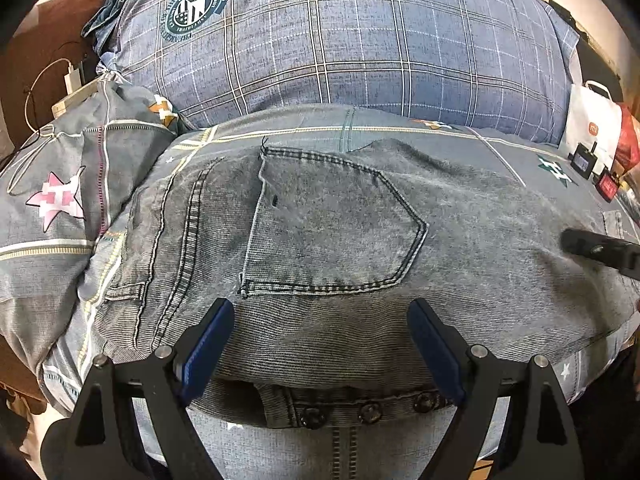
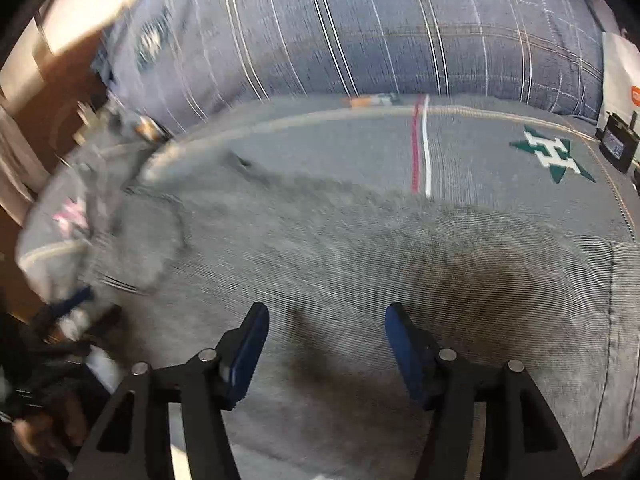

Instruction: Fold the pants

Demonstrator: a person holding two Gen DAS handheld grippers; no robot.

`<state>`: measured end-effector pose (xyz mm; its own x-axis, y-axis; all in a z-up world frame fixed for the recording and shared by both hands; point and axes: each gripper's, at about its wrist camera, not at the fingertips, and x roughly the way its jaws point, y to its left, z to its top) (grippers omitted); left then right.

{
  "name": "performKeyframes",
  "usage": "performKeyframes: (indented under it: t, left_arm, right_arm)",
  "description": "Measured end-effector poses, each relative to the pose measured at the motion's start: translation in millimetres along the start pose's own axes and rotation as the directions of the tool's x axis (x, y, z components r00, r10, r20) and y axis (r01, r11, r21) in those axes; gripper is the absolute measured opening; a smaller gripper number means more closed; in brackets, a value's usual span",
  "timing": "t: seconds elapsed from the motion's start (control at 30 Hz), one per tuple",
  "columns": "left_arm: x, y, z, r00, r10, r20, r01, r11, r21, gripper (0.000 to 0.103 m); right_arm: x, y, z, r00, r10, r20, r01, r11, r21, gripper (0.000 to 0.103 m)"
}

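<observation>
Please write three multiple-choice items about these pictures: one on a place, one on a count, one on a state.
1. Where do the jeans lie?
A. on a bed cover
B. on a wooden floor
C. in a basket

2. How many metal buttons show on the jeans' waistband?
A. one
B. three
C. six

3. How stands the left claw?
A. shut on the jeans
B. shut on a bag
C. open, holding nothing

Key: 1 A, the grey bed cover with a green star lies under them; 2 B, three studs in a row; 3 C, its blue fingers stand apart over the denim.
</observation>
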<state>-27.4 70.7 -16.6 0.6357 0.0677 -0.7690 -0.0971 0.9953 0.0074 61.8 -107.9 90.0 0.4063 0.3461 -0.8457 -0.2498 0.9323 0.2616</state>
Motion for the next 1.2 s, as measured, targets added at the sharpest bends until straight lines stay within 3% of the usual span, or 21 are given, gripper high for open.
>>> performKeyframes:
  t: [0.1, 0.17, 0.2, 0.3, 0.4, 0.43, 0.5, 0.57, 0.67, 0.73, 0.8, 0.83, 0.9, 0.97, 1.03, 1.1, 1.17, 1.2]
  left_arm:
    - [0, -4, 2, 1.0, -0.014, 0.015, 0.014, 1.0, -0.008, 0.088]
    - [12, -10, 2, 0.999, -0.033, -0.026, 0.033, 0.999, 0.013, 0.089]
    - [24, -13, -1, 0.996, -0.028, -0.084, 0.031, 0.999, 0.029, 0.088]
    - [26, -23, -5, 0.997, 0.039, -0.066, -0.032, 0.995, 0.099, 0.089]
    - [17, -24, -2, 0.999, 0.004, -0.05, -0.001, 0.998, 0.068, 0.089]
    - [14, -24, -1, 0.999, -0.011, -0.035, 0.013, 0.999, 0.053, 0.089]
    - [16, -27, -2, 0.999, -0.017, -0.046, 0.02, 0.997, 0.069, 0.089]
    - [31, -31, -8, 0.994, 0.012, -0.106, 0.001, 0.993, 0.117, 0.089]
    - [29, -41, -11, 0.996, 0.052, -0.075, -0.037, 0.983, 0.181, 0.09]
    - [22, -37, -6, 0.997, -0.004, -0.079, 0.014, 0.992, 0.125, 0.09]
    - [13, -33, -3, 0.996, -0.07, -0.05, 0.074, 0.994, 0.079, 0.09]
    - [12, -33, -3, 0.996, -0.076, -0.041, 0.078, 0.994, 0.074, 0.09]
    - [20, -34, -7, 0.997, -0.056, -0.059, 0.061, 0.994, 0.091, 0.09]
    - [35, -44, -15, 0.995, 0.006, -0.099, 0.012, 0.984, 0.177, 0.091]
    - [26, -54, -17, 0.997, 0.048, -0.054, -0.034, 0.973, 0.228, 0.091]
    - [14, -55, -13, 0.999, 0.003, -0.032, 0.004, 0.976, 0.217, 0.091]
    - [3, -52, -9, 0.999, -0.024, 0.022, 0.02, 0.981, 0.191, 0.091]
    - [5, -52, -9, 0.999, -0.031, 0.02, 0.027, 0.982, 0.185, 0.091]
  right_arm:
    - [-14, -15, -9, 0.998, 0.016, 0.056, -0.019, 0.998, 0.057, 0.067]
    - [2, -31, -17, 1.0, 0.009, 0.004, -0.009, 0.993, 0.113, 0.071]
    - [15, -43, -22, 0.998, -0.002, -0.055, 0.01, 0.988, 0.152, 0.071]
    - [-3, -46, -23, 0.999, 0.029, 0.025, -0.033, 0.982, 0.185, 0.07]
    - [-21, -48, -27, 0.994, 0.026, 0.11, -0.045, 0.983, 0.178, 0.072]
    - [-20, -49, -30, 0.995, 0.004, 0.101, -0.022, 0.983, 0.18, 0.079]
    - [6, -60, -37, 1.0, -0.02, -0.021, 0.024, 0.979, 0.202, 0.08]
    - [0, -61, -40, 1.0, -0.01, 0.029, 0.004, 0.978, 0.206, 0.079]
    - [-21, -59, -41, 0.997, 0.004, 0.077, -0.022, 0.973, 0.23, 0.079]
    - [-19, -61, -47, 0.998, -0.023, 0.065, 0.008, 0.975, 0.224, 0.079]
    - [-5, -70, -53, 0.999, -0.034, -0.038, 0.043, 0.964, 0.261, 0.079]
    - [-10, -69, -55, 0.999, -0.034, -0.003, 0.034, 0.965, 0.26, 0.079]
    - [-20, -64, -56, 0.998, -0.056, 0.015, 0.05, 0.962, 0.269, 0.079]
    - [-32, -58, -56, 0.995, -0.078, 0.058, 0.062, 0.967, 0.246, 0.079]
    - [-20, -53, -59, 0.991, -0.136, 0.003, 0.133, 0.973, 0.188, 0.08]
    - [1, -46, -63, 0.976, -0.199, -0.084, 0.209, 0.97, 0.126, 0.08]
    - [-5, -33, -66, 0.968, -0.244, -0.05, 0.247, 0.966, 0.073, 0.08]
    - [-10, -29, -66, 0.975, -0.221, -0.032, 0.223, 0.971, 0.087, 0.08]
